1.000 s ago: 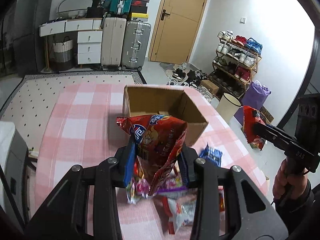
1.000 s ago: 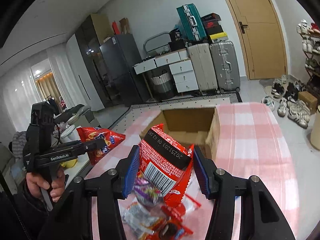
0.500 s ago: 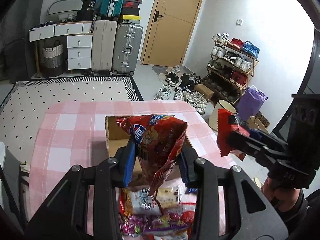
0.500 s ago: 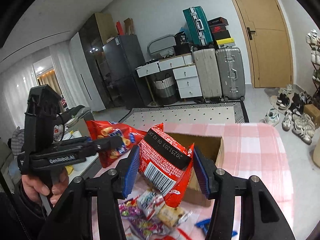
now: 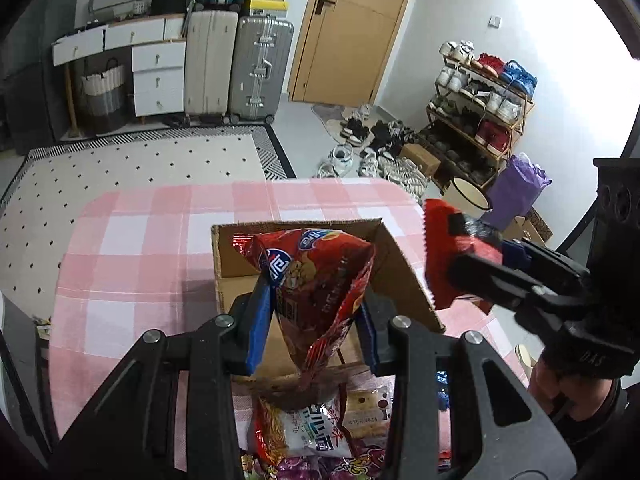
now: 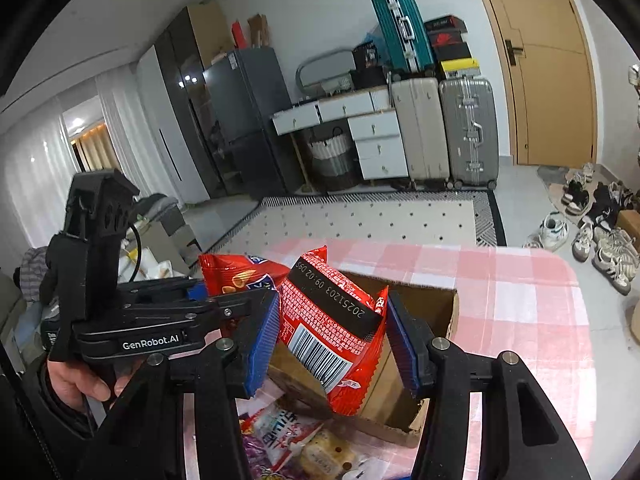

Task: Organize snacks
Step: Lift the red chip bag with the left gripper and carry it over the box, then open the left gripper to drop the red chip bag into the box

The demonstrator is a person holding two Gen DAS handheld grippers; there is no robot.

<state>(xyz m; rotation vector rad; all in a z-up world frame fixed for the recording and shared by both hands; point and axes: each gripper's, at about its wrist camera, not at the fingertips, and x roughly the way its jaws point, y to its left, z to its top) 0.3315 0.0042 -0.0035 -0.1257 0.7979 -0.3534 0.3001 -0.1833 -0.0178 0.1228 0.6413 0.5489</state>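
A red chip bag [image 5: 316, 280] is pinched between the blue pads of the left gripper [image 5: 312, 316] and is held above the open cardboard box [image 5: 394, 276], directly ahead of the fingers. A second red snack bag [image 6: 332, 328], barcode side toward the camera, is clamped in the right gripper [image 6: 332, 344], also above the box and just beside the first bag. Neither bag has been released.

The task is judged to be at an early-to-middle stage: two bags are in transit, and none is confirmed as stored. The visible part of the box interior appears bare; the remainder is hidden behind the held bags.

Below and behind both grippers, a pile of loose snack packets [image 5: 316, 428] is left on the pink checked tablecloth [image 5: 132, 248], touching the near box wall. These are still to be sorted.
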